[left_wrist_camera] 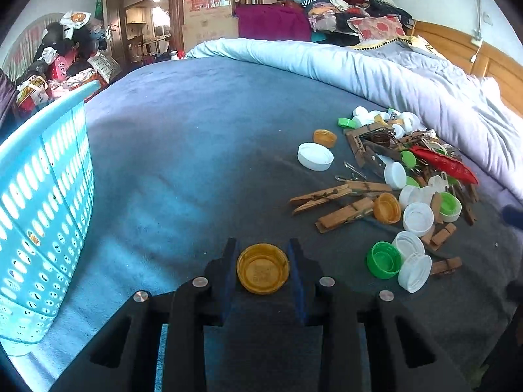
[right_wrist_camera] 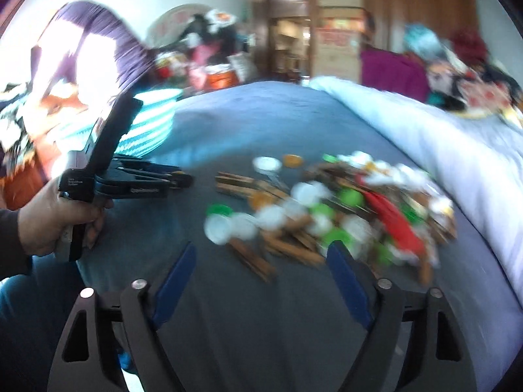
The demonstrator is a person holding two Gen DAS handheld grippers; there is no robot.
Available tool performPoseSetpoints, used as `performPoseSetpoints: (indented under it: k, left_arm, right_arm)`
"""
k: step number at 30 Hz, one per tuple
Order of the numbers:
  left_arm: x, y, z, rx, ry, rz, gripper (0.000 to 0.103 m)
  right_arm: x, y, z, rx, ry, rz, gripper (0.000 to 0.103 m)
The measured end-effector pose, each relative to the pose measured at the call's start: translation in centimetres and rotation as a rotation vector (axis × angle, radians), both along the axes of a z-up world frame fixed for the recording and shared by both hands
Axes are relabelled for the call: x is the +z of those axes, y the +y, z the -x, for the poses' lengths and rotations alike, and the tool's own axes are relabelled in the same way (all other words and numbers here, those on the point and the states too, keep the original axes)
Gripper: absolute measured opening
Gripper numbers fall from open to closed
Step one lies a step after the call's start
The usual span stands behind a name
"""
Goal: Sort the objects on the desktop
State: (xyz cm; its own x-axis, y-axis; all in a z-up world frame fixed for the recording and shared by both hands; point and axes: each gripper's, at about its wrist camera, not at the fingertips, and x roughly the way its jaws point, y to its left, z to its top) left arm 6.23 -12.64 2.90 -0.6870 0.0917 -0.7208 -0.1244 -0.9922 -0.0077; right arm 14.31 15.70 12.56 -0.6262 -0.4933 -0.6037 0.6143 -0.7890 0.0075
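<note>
Sorting is barely beginning: the left gripper (left_wrist_camera: pixel 263 269) is clenching one round amber plastic cap (left_wrist_camera: pixel 262 268), the right gripper (right_wrist_camera: pixel 261 281) is hanging released and empty, and the heap of white, green and amber caps and wooden clothespins (left_wrist_camera: pixel 402 189) at right is awaiting the perforated turquoise plastic basket (left_wrist_camera: pixel 42 202) at far left.

An amber-yellow round plastic cap (left_wrist_camera: pixel 262 268) sits between the blue pads of the black left tool (left_wrist_camera: pixel 263 272). Turquoise perforated plastic basket (left_wrist_camera: pixel 42 202), slate-blue bed sheet (left_wrist_camera: pixel 196 130), pale-blue quilt (left_wrist_camera: pixel 376 72). White, green and amber caps mix with brown wooden clothespins (left_wrist_camera: pixel 322 196) and one glossy red wrapper (left_wrist_camera: pixel 444 163).
</note>
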Motion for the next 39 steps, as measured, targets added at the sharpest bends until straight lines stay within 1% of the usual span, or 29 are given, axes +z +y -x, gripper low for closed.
performPoseSetpoints:
  k: [1, 3, 4, 5, 9, 10, 11, 12, 13, 14, 15, 17, 20, 21, 24, 28, 31, 35, 39]
  left_arm:
    - [0.0, 0.0, 0.1, -0.004, 0.0, -0.001, 0.03]
    - [-0.1, -0.1, -0.2, -0.001, 0.002, -0.005, 0.03]
    - [-0.1, -0.5, -0.1, -0.011, -0.001, -0.005, 0.031]
    - [-0.1, -0.6, -0.1, -0.007, -0.004, -0.014, 0.031]
    - [-0.3, -0.3, -0.6, 0.01, -0.009, -0.031, 0.031]
    - [-0.3, -0.1, -0.6, 0.012, -0.009, -0.031, 0.031]
    - [-0.3, -0.1, -0.7, 0.014, -0.009, -0.031, 0.031]
    - [-0.3, -0.1, -0.8, 0.015, -0.01, -0.033, 0.031]
    - [-0.3, -0.1, -0.9, 0.016, -0.01, -0.037, 0.031]
    - [-0.3, 0.0, -1.0, 0.019, -0.01, -0.041, 0.031]
    - [-0.3, 0.1, -1.1, 0.021, -0.01, -0.043, 0.031]
    - [-0.4, 0.2, -1.1, 0.024, -0.01, -0.044, 0.031]
    - [-0.4, 0.2, -1.2, 0.024, -0.005, -0.058, 0.031]
    - [-0.4, 0.2, -1.4, 0.025, -0.002, -0.063, 0.031]
    - [0.4, 0.2, -2.0, 0.019, 0.029, -0.082, 0.031]
    - [2.9, 0.6, -3.5, 0.007, 0.097, -0.11, 0.031]
    - [5.8, 1.3, -4.6, -0.009, 0.16, -0.114, 0.031]
    - [10.9, 2.1, -5.6, -0.024, 0.265, -0.097, 0.031]
    - [15.5, 1.9, -5.6, -0.007, 0.361, -0.069, 0.031]
  right_arm:
    - [-0.3, -1.2, 0.3, 0.02, -0.001, -0.01, 0.071]
    - [-1.3, -3.8, 0.9, 0.054, 0.0, -0.054, 0.069]
    - [-1.8, -5.0, 1.2, 0.057, -0.005, -0.073, 0.064]
    - [-2.2, -5.6, 1.4, 0.057, -0.015, -0.077, 0.062]
    - [-3.5, -8.0, 2.0, 0.004, -0.003, -0.165, 0.058]
    - [-3.8, -8.5, 1.9, 0.001, 0.006, -0.196, 0.055]
    - [-4.1, -8.8, 1.9, 0.004, 0.012, -0.215, 0.051]
    - [-4.4, -9.2, 1.9, 0.009, 0.01, -0.229, 0.043]
    - [-4.8, -9.4, 2.0, 0.014, 0.004, -0.243, 0.039]
    - [-4.9, -9.5, 2.0, 0.015, 0.008, -0.25, 0.038]
    - [-4.9, -9.6, 2.0, 0.01, 0.016, -0.255, 0.032]
    - [-5.0, -9.6, 2.3, 0.002, 0.009, -0.26, 0.03]
    - [-4.9, -9.1, 2.5, 0.007, -0.012, -0.233, 0.03]
    - [-4.6, -8.8, 2.6, 0.011, -0.026, -0.213, 0.03]
    - [-3.3, -8.3, 2.5, 0.012, -0.024, -0.189, 0.03]
    - [-0.5, -7.1, 2.3, -0.022, 0.013, -0.153, 0.03]
    - [1.6, -6.2, 2.7, -0.056, 0.047, -0.134, 0.03]
    - [4.1, -5.4, 3.4, -0.095, 0.069, -0.097, 0.03]
    - [7.8, -5.6, 4.5, -0.11, 0.101, -0.057, 0.03]
